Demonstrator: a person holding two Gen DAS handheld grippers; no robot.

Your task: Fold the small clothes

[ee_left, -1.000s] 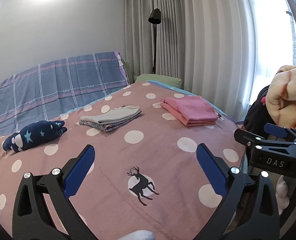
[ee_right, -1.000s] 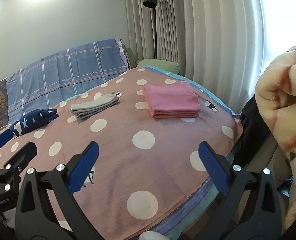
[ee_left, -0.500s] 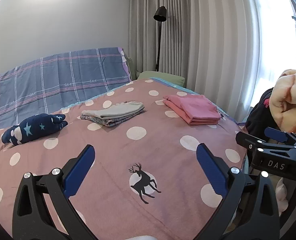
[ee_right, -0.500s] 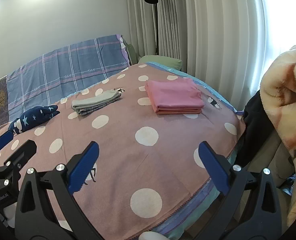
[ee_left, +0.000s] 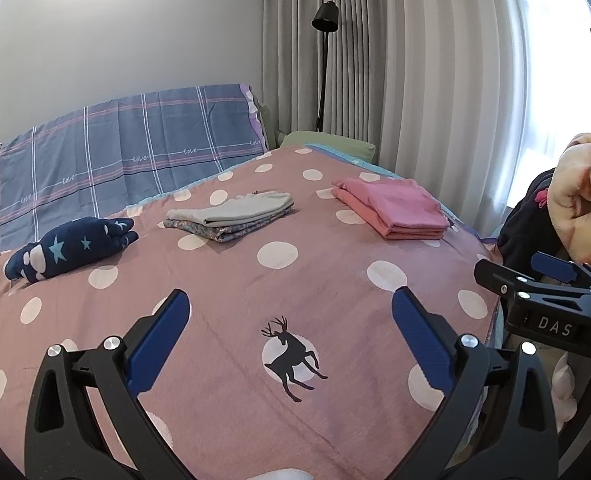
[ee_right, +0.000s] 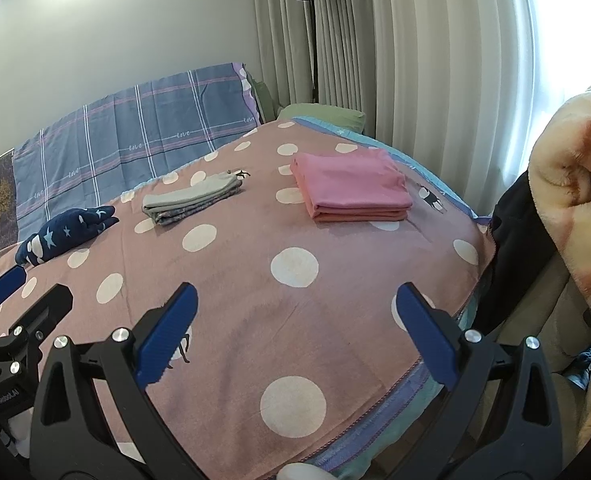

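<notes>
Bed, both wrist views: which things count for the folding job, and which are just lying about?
Job:
pink folded stack
grey folded stack
navy star garment, bundled
left gripper and right gripper, both open and empty

Lying about:
plaid pillow
floor lamp
fleece blanket
curtains

Left claw (ee_left: 289,312) gapes empty above the bedspread (ee_left: 231,280); three folded piles (ee_left: 231,216) lie beyond.
</notes>
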